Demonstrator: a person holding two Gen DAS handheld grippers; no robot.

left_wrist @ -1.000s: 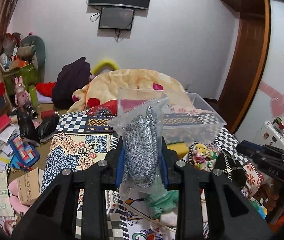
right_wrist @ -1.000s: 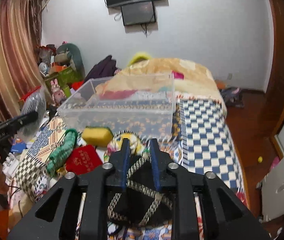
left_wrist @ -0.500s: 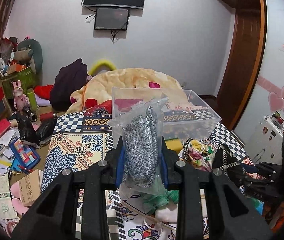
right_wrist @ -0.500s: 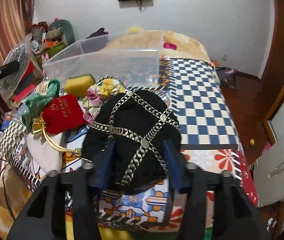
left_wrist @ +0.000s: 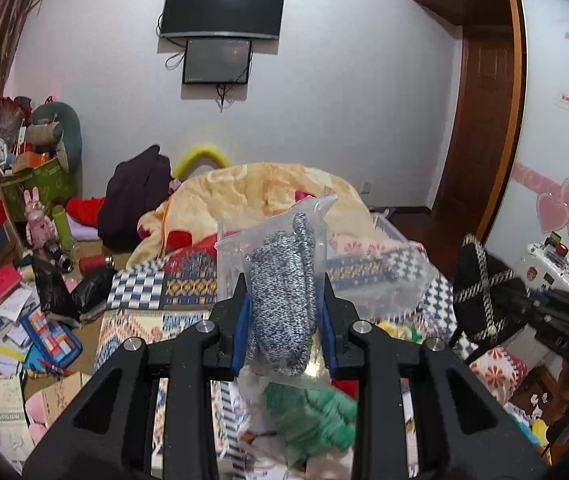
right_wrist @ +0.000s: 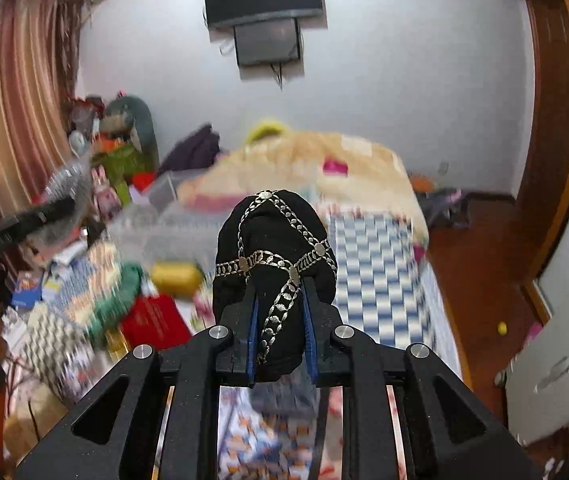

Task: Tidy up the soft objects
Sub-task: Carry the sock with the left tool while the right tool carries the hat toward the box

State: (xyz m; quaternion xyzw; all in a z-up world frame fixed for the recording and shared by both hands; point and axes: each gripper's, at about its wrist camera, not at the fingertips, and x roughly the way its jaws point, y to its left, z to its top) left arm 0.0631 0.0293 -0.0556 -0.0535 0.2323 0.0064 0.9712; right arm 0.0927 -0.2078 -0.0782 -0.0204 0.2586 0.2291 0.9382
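Note:
My left gripper [left_wrist: 282, 300] is shut on a clear plastic bag holding a grey knitted item [left_wrist: 280, 292], lifted above the bed. My right gripper [right_wrist: 280, 300] is shut on a black cap with a gold chain net [right_wrist: 274, 256], held up in the air; the cap also shows at the right of the left wrist view [left_wrist: 480, 296]. A clear plastic bin [left_wrist: 380, 256] sits on the bed behind the bag. A green knitted item [left_wrist: 308, 412], a yellow sponge [right_wrist: 176, 274] and a red pouch [right_wrist: 154, 320] lie on the patterned bedspread [left_wrist: 140, 332].
A beige blanket [left_wrist: 252, 196] is heaped at the bed's far end. Boxes, books and toys crowd the floor at the left [left_wrist: 8, 320]. A wooden door [left_wrist: 480, 120] stands at the right. Screens hang on the wall [left_wrist: 220, 8].
My right gripper has closed on the black cap and lifted it off the bed. My left gripper still holds the bagged knit, with the view shifted a little.

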